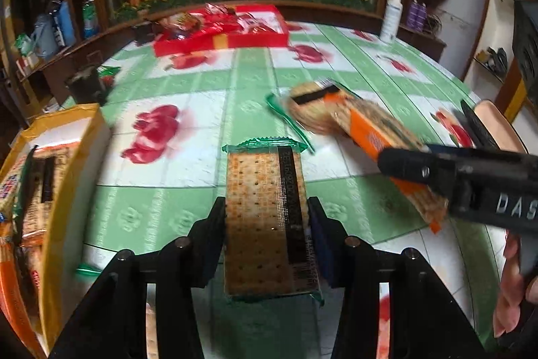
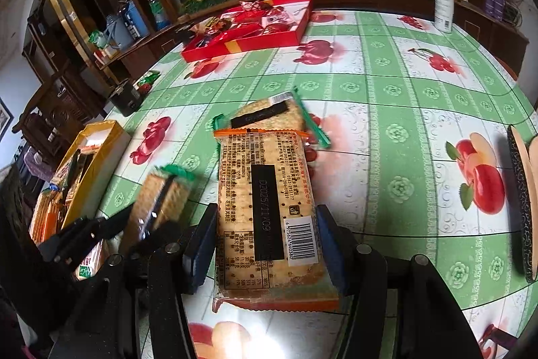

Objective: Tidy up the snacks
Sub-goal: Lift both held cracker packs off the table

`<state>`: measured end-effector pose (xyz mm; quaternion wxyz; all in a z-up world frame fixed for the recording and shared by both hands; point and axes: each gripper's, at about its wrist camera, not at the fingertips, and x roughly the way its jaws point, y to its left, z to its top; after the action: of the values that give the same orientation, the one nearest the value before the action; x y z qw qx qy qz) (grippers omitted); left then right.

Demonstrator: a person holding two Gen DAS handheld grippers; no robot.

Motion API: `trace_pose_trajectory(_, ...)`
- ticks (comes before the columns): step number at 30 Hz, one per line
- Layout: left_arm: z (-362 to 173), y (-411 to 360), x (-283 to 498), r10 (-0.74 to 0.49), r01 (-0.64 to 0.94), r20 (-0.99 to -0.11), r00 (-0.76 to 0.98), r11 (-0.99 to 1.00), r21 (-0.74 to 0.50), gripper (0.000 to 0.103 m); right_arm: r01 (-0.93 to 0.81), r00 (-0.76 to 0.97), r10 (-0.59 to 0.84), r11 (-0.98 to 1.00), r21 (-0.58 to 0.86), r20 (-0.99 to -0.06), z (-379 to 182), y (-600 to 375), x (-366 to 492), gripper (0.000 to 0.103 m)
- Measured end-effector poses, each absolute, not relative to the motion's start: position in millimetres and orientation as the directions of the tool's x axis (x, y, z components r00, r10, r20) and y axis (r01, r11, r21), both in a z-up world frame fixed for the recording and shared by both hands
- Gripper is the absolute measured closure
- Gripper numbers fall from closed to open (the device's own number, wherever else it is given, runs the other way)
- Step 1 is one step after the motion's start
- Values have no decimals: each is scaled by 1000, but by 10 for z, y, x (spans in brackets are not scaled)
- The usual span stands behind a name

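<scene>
The table wears a green-and-white checked cloth printed with red fruit. Lying on it: a red box of sweets at the upper middle, a yellow box of cracker packs at the left edge, a white spray bottle upper right, a green-edged cracker pack mid-frame, and a small dark object left of centre.

- Your right gripper clamps an orange-edged cracker pack by its sides.
- Your left gripper grips a green-edged pack, beside the yellow box.
- A third pack lies on the tablecloth.
</scene>
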<state>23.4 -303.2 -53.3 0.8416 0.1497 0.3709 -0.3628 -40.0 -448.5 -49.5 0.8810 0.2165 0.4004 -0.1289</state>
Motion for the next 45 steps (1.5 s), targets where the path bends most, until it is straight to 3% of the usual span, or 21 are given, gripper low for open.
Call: trace_pose_trajectory(45, -405, -2955, 143, -500, 703, -666, 553, 710, 50, 57, 356, 669, -11, 882, 308, -743, -463, -4358, -359, 42)
